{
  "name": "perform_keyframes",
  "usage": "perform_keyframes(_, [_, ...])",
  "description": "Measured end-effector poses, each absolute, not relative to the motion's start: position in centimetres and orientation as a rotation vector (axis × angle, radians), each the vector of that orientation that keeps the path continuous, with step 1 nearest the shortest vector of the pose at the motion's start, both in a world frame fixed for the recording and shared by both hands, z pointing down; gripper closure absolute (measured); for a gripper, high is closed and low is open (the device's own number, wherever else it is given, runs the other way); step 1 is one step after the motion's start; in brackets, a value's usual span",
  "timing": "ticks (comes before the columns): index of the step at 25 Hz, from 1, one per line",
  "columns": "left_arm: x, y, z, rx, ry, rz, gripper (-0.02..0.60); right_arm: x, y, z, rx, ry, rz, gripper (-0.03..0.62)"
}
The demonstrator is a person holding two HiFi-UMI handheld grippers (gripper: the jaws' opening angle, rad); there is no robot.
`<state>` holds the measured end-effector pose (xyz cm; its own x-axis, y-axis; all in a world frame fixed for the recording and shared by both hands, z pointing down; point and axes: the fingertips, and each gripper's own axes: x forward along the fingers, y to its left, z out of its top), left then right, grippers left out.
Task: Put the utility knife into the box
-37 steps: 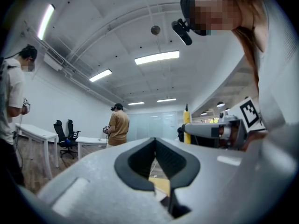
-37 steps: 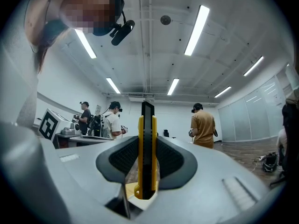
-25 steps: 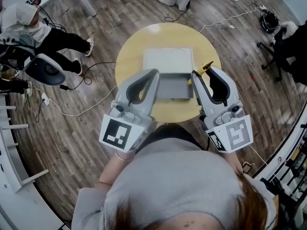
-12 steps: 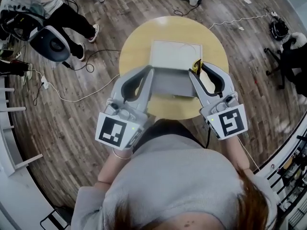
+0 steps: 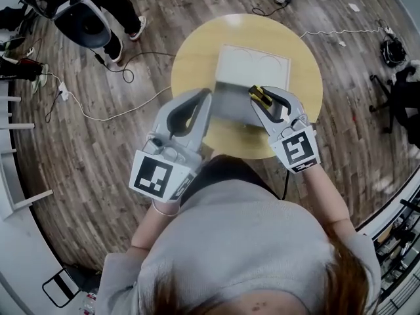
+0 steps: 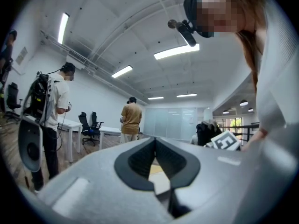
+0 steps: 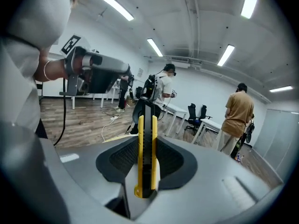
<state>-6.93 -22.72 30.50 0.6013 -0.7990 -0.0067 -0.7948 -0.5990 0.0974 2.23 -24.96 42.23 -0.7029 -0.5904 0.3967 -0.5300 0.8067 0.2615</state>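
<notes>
An open grey box [image 5: 230,107] with its white lid [image 5: 252,67] folded back sits on a round yellow table [image 5: 197,58]. The yellow and black utility knife [image 5: 258,94] is clamped upright between the jaws of my right gripper [image 5: 266,98], above the box's right edge. In the right gripper view the knife [image 7: 145,157] stands on edge between the pads, right gripper [image 7: 147,136] shut on it. My left gripper [image 5: 207,97] hovers over the box's left edge, its fingertips together and holding nothing. The left gripper [image 6: 155,141] shows the same in its own view.
Cables [image 5: 111,113] trail over the wood floor left of the table. A seated person with a round black device [image 5: 85,21] is at the upper left, and a chair [image 5: 400,90] stands at the right. Standing people [image 6: 131,120] and desks are farther off.
My right gripper has carried the knife leftward, from beside the box's right side to over its right edge. The left gripper has barely moved.
</notes>
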Motion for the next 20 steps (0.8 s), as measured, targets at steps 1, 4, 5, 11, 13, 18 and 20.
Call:
perform_keyframes(1, [-7.1, -22.7, 30.7, 2.731, -1.367, -0.071, 0.584, 1.9, -25.0, 42.9, 0.800, -2.507, -0.183, 0.476])
perform_keyframes(4, [-7.3, -22.6, 31.4, 2.714, -1.368, -0.050, 0.584, 1.5, -25.0, 45.2, 0.708, -2.451, -0.199, 0.476])
perform_keyframes(5, [-7.3, -22.5, 31.7, 2.705, -1.368, -0.042, 0.584, 1.5, -25.0, 46.0, 0.677, -2.431, -0.202, 0.476])
perform_keyframes(11, [-6.7, -22.2, 32.0, 2.694, -1.357, -0.033, 0.584, 0.8, -25.1, 50.8, 0.524, -2.330, -0.149, 0.476])
perform_keyframes(13, [-6.4, -22.1, 32.2, 2.692, -1.347, -0.036, 0.584, 0.7, -25.3, 52.5, 0.487, -2.297, -0.117, 0.476])
perform_keyframes(18, [-5.6, -22.0, 32.4, 2.700, -1.331, -0.027, 0.584, 1.0, -25.3, 55.9, 0.407, -2.196, -0.084, 0.476])
perform_keyframes(20, [-5.5, -22.0, 32.5, 2.702, -1.329, -0.012, 0.584, 1.0, -25.0, 56.7, 0.375, -2.160, -0.084, 0.476])
